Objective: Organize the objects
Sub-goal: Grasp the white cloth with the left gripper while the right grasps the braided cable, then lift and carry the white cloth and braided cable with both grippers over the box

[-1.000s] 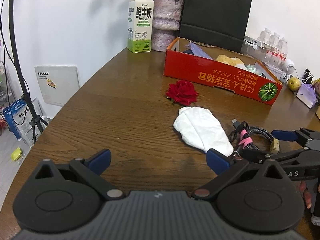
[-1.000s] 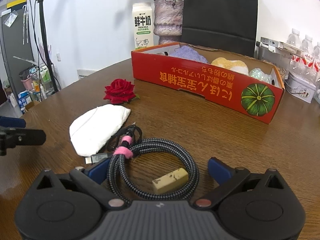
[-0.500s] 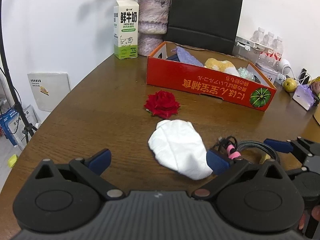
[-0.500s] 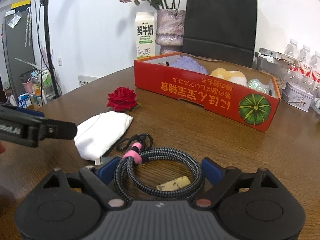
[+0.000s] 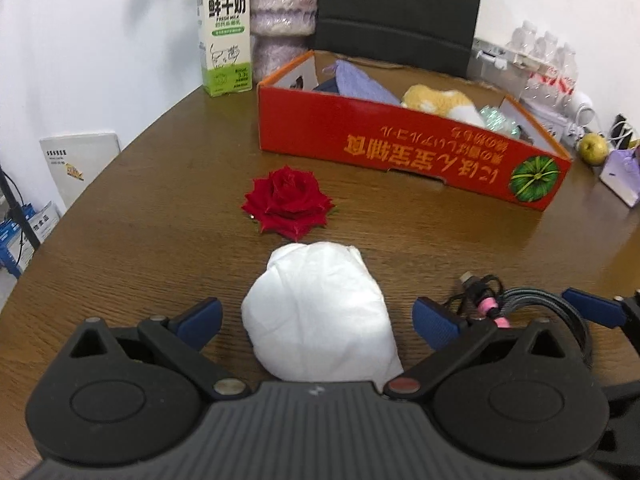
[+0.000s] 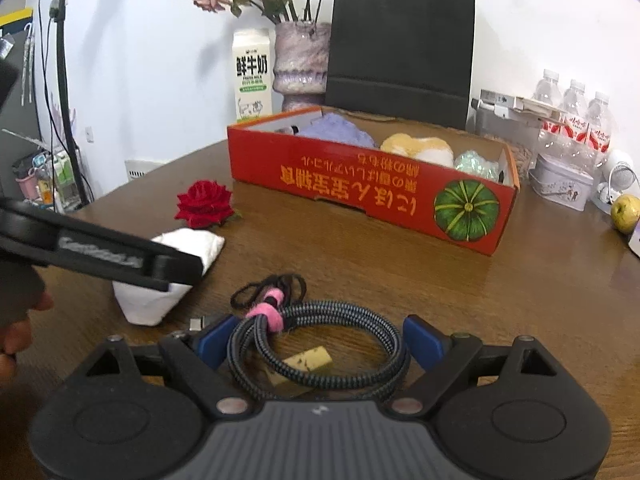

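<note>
A white folded cloth [image 5: 316,312] lies on the brown table between the fingers of my left gripper [image 5: 318,318], which is open; its pads stand clear of the cloth on both sides. A red rose [image 5: 288,200] lies just beyond the cloth. My right gripper [image 6: 320,340] is shut on a coiled braided cable [image 6: 320,316] with a pink tie, both blue pads against the coil's sides. A small yellowish block [image 6: 308,360] lies inside the coil. The left gripper's finger [image 6: 100,252] crosses over the cloth [image 6: 192,244] in the right wrist view.
A red cardboard box [image 5: 400,148] holding soft items stands behind the rose. Behind it stand a milk carton [image 5: 226,28], a vase [image 5: 280,12] and a black paper bag [image 5: 400,12]. Water bottles [image 6: 572,120], a tin [image 6: 560,184] and a pear [image 6: 626,212] sit at the right.
My left gripper has slid across the table until the white cloth sits between its fingers. The right gripper's jaws have narrowed onto the cable coil; that hand has barely moved.
</note>
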Tool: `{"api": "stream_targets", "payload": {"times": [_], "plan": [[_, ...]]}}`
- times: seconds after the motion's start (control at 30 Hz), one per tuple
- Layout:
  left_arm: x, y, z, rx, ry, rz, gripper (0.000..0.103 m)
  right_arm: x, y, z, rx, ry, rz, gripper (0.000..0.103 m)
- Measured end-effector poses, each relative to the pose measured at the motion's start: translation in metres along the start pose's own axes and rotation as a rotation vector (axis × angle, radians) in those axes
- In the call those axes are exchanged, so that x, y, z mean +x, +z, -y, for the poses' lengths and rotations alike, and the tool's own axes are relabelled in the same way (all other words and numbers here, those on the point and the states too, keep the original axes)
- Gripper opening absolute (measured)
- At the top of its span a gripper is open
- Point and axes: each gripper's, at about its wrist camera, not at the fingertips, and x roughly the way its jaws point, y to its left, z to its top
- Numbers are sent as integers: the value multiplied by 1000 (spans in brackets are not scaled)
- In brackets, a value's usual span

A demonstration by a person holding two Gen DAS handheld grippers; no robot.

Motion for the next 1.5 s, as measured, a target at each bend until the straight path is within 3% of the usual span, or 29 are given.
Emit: {"api": "stream_targets", "payload": {"times": [0.07, 0.13, 0.2, 0.3, 0.4, 0.53, 0.7, 0.87, 1.5], "plan": [[4, -3, -1, -8, 0, -5, 103, 1, 0, 1, 7, 5, -5, 89], [3, -4, 0, 0, 0, 4, 96, 1, 0, 2, 12, 9, -8, 90], [-1, -5, 1, 11, -6, 21, 74, 3, 0, 2, 14, 13, -16, 89], [-5, -7, 2, 31, -18, 37, 68, 5, 0, 2, 19, 18, -26, 89], [-7, -9, 0, 29, -34, 46, 68, 6, 0, 2, 21, 23, -38, 92], [-8, -10, -2, 25, -41, 50, 68, 9, 0, 3, 26, 31, -57, 103], [-9, -12, -4, 23, -49, 56, 68, 13, 1, -1, -2, 42, -66, 103], [-11, -14, -9, 7, -71, 64, 69, 10, 1, -5, -21, 50, -47, 88], [-34, -23, -15, -6, -125, 103, 67, -14, -1, -6, 6, -12, 25, 88]]}}
